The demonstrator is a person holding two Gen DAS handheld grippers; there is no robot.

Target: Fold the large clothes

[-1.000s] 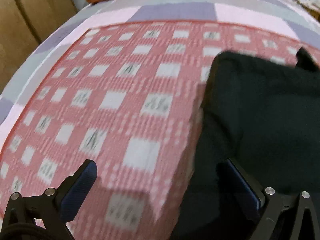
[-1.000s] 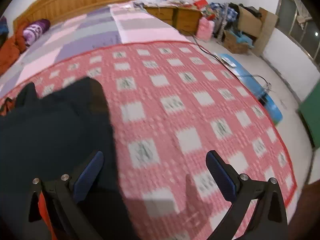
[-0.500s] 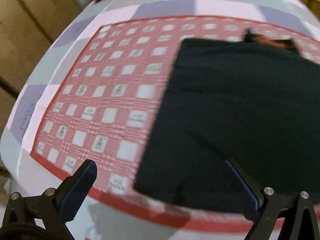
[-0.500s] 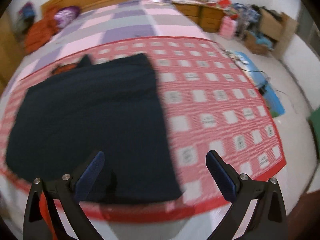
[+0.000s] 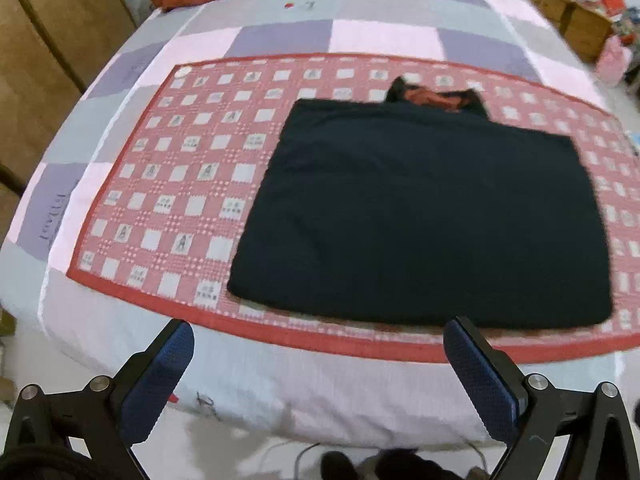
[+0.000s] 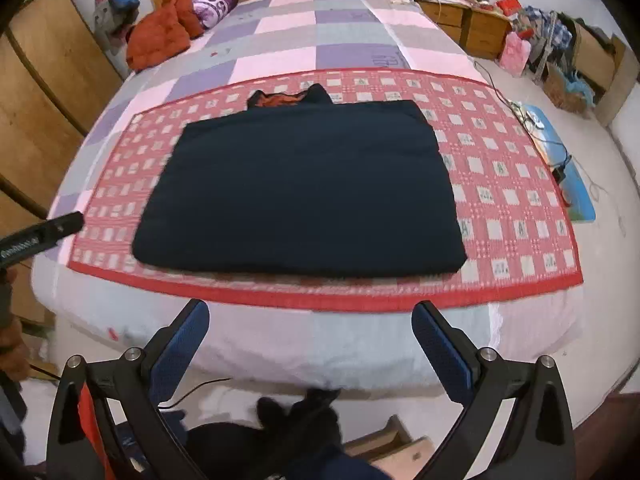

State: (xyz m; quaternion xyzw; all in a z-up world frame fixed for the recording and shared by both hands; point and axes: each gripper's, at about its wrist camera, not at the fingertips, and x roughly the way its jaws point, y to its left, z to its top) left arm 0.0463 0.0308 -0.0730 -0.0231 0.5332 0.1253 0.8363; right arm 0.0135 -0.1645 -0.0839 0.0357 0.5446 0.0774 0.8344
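The dark garment (image 5: 424, 216) lies flat as a broad rectangle on the red checked mat (image 5: 168, 184), which covers the near end of the bed (image 6: 304, 36); an orange-lined collar (image 6: 288, 100) peeks out at its far edge. It looks thick and soft, probably padded, so likely limp and bulky rather than heavy, and apt to sag between two holds. The near corners, or the side edges, seem the best places to pinch. The left gripper (image 5: 320, 356) and right gripper (image 6: 310, 340) hang clear of the bed's foot, both with jaws spread and empty.
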